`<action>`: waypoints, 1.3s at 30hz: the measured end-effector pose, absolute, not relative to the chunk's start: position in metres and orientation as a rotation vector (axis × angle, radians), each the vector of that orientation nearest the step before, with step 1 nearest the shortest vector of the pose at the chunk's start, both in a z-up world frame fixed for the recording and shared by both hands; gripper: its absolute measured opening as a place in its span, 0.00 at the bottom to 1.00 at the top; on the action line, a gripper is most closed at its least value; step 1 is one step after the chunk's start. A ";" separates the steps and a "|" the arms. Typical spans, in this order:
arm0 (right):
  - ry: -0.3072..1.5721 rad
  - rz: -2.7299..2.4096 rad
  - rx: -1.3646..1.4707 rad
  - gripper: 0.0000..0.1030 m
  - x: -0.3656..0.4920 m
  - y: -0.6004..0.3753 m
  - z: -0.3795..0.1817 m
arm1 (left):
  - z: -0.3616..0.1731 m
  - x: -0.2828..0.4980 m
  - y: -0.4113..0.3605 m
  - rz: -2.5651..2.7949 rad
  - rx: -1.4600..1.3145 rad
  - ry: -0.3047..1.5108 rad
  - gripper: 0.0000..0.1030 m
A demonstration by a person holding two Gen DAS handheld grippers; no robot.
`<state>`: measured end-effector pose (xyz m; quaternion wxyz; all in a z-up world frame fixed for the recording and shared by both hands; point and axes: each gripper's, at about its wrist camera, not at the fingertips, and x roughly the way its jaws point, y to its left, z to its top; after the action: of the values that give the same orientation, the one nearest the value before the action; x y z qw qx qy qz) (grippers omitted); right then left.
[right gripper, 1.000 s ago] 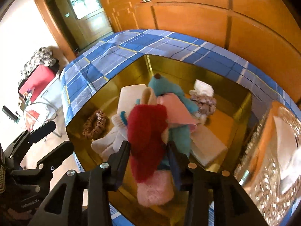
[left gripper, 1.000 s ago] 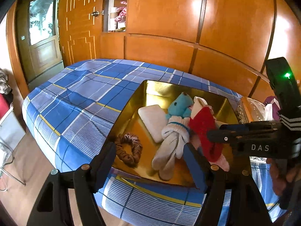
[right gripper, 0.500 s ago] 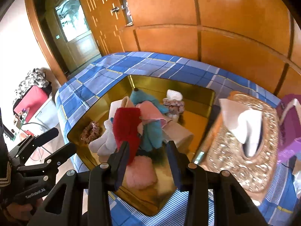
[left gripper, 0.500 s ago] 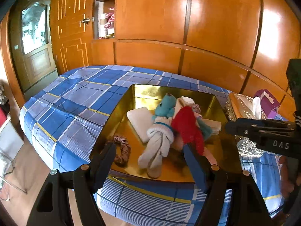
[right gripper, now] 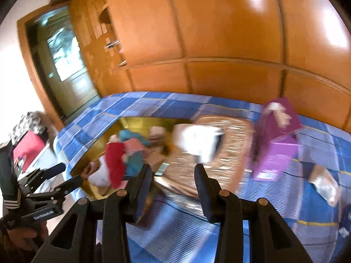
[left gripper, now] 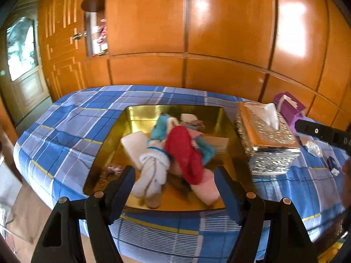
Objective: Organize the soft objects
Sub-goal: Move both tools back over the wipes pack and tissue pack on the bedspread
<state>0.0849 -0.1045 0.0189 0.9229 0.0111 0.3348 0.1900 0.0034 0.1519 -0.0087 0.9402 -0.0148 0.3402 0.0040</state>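
Observation:
A gold tray (left gripper: 110,135) on the blue checked bed holds a pile of soft things: a red sock (left gripper: 184,151), a white sock (left gripper: 151,173), a teal plush (left gripper: 160,128), a pink cloth (left gripper: 208,189), a white pad (left gripper: 132,142) and a brown scrunchie (left gripper: 109,171). My left gripper (left gripper: 173,186) is open and empty, above the tray's near edge. My right gripper (right gripper: 173,186) is open and empty, to the right of the tray (right gripper: 136,122), over the tissue box; the red sock (right gripper: 114,160) shows at its left.
An ornate tissue box (left gripper: 265,140) stands right of the tray, with a purple box (left gripper: 289,109) behind it. A clear wrapper (right gripper: 324,186) lies on the bed at the right. Wooden wardrobe panels (left gripper: 219,43) rise behind the bed. The bed's near edge drops to the floor.
My right gripper let go of the red sock, which now lies in the tray, and swung back and right over the tissue box. My left gripper drew back from the tray.

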 end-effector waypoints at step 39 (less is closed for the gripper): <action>0.543 -0.337 0.489 0.39 0.076 -0.450 -0.004 | 0.007 0.028 -0.094 -0.504 0.324 0.700 0.73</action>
<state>0.0757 -0.4501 -0.0045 0.9201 0.2382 0.2641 -0.1640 0.0284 -0.0942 0.0071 0.8958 0.1565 0.3376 -0.2430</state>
